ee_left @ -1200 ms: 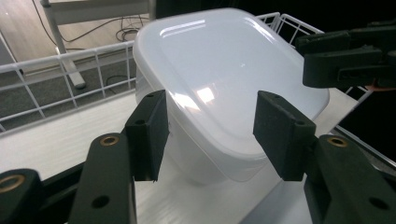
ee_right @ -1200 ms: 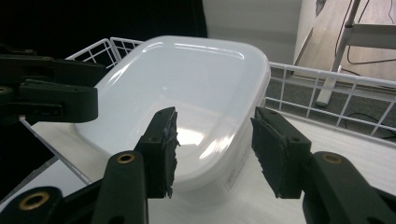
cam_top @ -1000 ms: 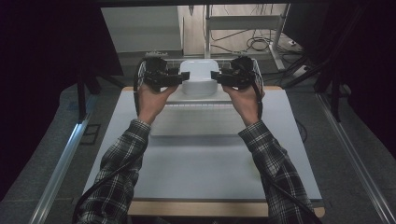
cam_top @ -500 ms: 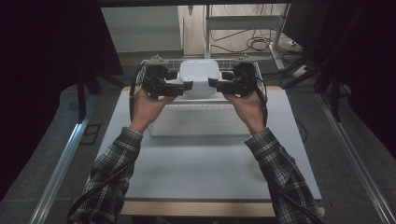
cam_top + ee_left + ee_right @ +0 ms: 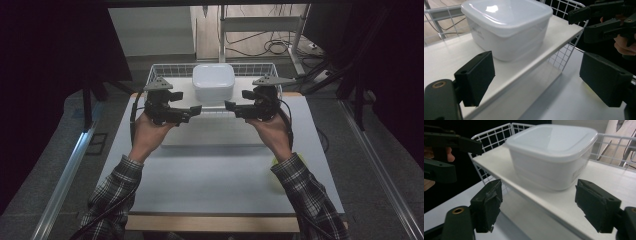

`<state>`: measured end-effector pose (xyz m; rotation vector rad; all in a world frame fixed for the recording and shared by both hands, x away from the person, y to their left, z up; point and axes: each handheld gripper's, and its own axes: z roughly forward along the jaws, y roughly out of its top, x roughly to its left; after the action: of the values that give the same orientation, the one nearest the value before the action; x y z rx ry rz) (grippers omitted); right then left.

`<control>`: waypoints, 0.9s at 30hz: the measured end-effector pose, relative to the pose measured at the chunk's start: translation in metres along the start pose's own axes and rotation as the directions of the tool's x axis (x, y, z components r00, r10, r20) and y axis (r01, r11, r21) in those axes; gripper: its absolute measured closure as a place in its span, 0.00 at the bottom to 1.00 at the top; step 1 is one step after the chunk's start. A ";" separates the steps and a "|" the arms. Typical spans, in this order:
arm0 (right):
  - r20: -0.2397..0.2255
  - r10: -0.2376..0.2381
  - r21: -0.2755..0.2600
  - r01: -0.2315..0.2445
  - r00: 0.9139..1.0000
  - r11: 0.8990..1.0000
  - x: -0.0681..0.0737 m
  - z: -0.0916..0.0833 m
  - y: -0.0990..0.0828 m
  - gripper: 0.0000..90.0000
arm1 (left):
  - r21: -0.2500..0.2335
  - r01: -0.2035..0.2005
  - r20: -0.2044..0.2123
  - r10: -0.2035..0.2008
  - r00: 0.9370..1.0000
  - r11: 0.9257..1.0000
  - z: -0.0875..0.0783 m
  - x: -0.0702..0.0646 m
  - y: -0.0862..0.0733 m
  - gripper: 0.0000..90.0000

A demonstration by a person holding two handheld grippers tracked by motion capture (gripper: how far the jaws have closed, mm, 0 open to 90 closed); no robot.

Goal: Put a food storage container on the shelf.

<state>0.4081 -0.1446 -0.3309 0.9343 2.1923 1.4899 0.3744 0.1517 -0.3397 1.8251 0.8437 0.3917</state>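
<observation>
Resting on a white shelf board (image 5: 186, 92) inside a wire basket (image 5: 165, 72) at the far edge of the counter (image 5: 210, 175), the lidded white container (image 5: 214, 82) stands free. Left gripper (image 5: 196, 109) and right gripper (image 5: 230, 106) flank its near side, jaws apart after just opening, nothing between them.

White lidded container (image 5: 213, 82), white wire rack (image 5: 165, 72), plaid sleeves (image 5: 112, 192)

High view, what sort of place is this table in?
Probably a lab or recording workshop: a white table flanked by metal rails, loose cables on the floor, dark screens around.
</observation>
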 end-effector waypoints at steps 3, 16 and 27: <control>-0.008 -0.018 0.013 0.018 1.000 1.000 0.005 -0.003 -0.007 0.21 | 0.007 -0.009 0.004 0.009 1.000 1.000 -0.002 -0.006 -0.009 0.10; -0.027 -0.055 0.034 0.056 0.998 0.998 0.022 -0.017 -0.043 0.13 | -0.012 -0.120 0.015 0.121 0.993 0.993 -0.016 -0.036 -0.043 0.10; -0.038 -0.023 0.041 0.024 0.999 0.999 0.023 -0.032 -0.077 0.04 | -0.005 -0.123 0.031 0.123 0.992 0.992 -0.025 -0.045 -0.079 0.10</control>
<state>0.3465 -0.1692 -0.3860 0.8978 2.2610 1.4677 0.2990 0.1535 -0.3963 1.8815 0.7103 0.4415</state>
